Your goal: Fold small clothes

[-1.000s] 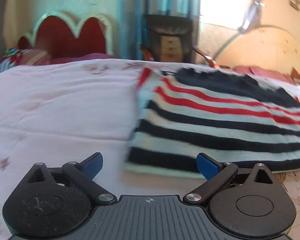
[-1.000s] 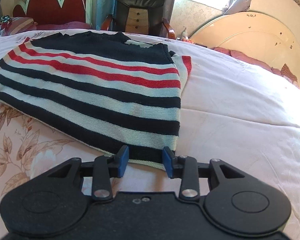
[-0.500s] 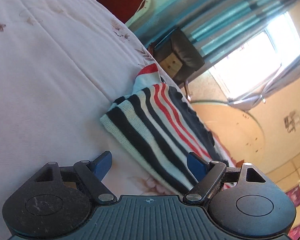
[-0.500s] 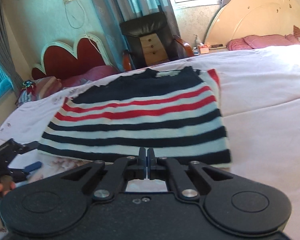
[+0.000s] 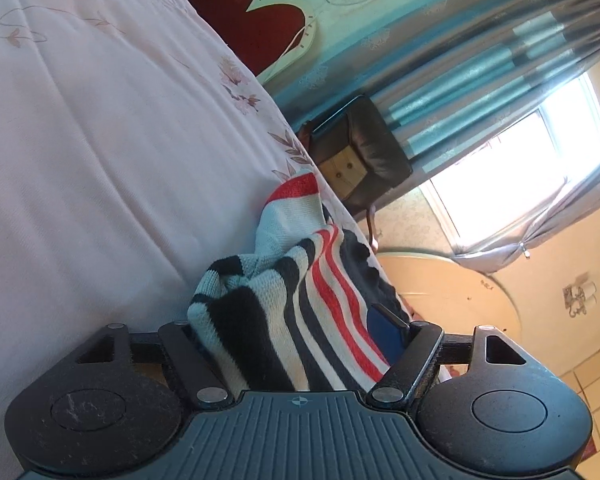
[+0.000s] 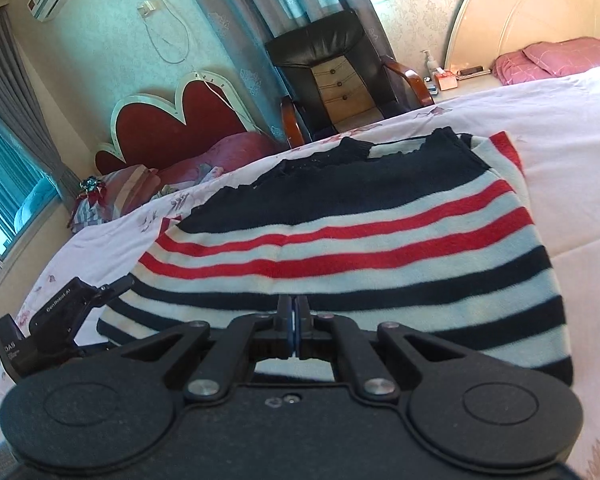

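A knitted sweater [image 6: 380, 240] with navy, white and red stripes lies spread on the white quilt [image 6: 572, 148]. In the right wrist view my right gripper [image 6: 295, 320] is shut on the sweater's near hem, and the cloth rises to its pads. At the lower left of that view my left gripper [image 6: 112, 292] sits at the sweater's left corner. In the left wrist view, rolled to one side, the bunched corner of the sweater [image 5: 300, 280] fills the gap of my left gripper [image 5: 288, 324]. Its jaws are closing. One blue pad [image 5: 388, 328] shows; the other is hidden behind the cloth.
The quilt [image 5: 100, 160] stretches wide to the left of the sweater. Beyond the bed stand a red heart-shaped headboard [image 6: 172, 128], a black armchair [image 6: 332, 68], a cream round headboard [image 6: 532, 12] with pink pillows [image 6: 560, 58], and a nightstand with small items [image 6: 448, 78].
The right gripper shut on the hem and lifted it. The left gripper rolled, dropped toward the sweater's corner and took it between its narrowing jaws.
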A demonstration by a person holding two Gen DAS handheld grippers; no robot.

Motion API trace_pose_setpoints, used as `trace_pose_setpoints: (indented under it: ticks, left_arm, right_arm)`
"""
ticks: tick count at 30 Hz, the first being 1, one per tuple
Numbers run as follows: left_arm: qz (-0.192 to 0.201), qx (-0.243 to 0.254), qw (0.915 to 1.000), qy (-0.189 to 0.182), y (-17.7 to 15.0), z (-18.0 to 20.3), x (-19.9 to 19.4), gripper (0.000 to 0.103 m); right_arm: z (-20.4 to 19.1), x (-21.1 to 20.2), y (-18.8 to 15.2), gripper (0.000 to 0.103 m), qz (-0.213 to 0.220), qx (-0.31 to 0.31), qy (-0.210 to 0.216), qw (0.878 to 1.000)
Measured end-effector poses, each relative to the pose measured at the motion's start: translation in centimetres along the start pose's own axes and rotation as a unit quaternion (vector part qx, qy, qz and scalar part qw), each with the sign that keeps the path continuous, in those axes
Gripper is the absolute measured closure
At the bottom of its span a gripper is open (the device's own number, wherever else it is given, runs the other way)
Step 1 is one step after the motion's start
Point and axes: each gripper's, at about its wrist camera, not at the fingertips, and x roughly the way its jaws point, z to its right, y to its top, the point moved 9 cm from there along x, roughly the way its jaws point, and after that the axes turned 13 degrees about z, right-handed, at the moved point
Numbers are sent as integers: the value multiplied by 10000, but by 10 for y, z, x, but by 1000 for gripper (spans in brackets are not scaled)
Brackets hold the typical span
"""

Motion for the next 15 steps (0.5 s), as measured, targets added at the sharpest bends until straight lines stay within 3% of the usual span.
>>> trace_pose_setpoints:
  ticks: [2,3,4,6,8,9,11,15]
  left_arm:
    - [-99,186,9997,153,1,3,9,38]
    - [-185,321,9989,300,2,2,16,64]
    - [-343,261,9984,370,2,-2,22,81]
    - [-429,-271,9984,231,10,-5,20,83]
    - [-139,-215,9991,-349,22,17,6,83]
    - [-97,-93,9990,-416,23,21,3,83]
    - [-257,-131,9993,-231,18,11,9,83]
    - [-489,-422,9979,-18,9,-12,18,83]
  right_arm:
    - [1,9,4,101,11,104,33,9999]
    - [1,13,6,101,19,143,31,9999]
    - [2,18,8,101,28,179,18,9998]
    - [3,28,11,101,-5,265,-14,9996]
    - [-2,36,15,101,-22,215,-21,9998]
    - [-7,37,19,101,29,178,54,9998]
    - [-16,44,24,101,81,124,188,9997]
    - [-13,74,9,101,-307,93,39,9995]
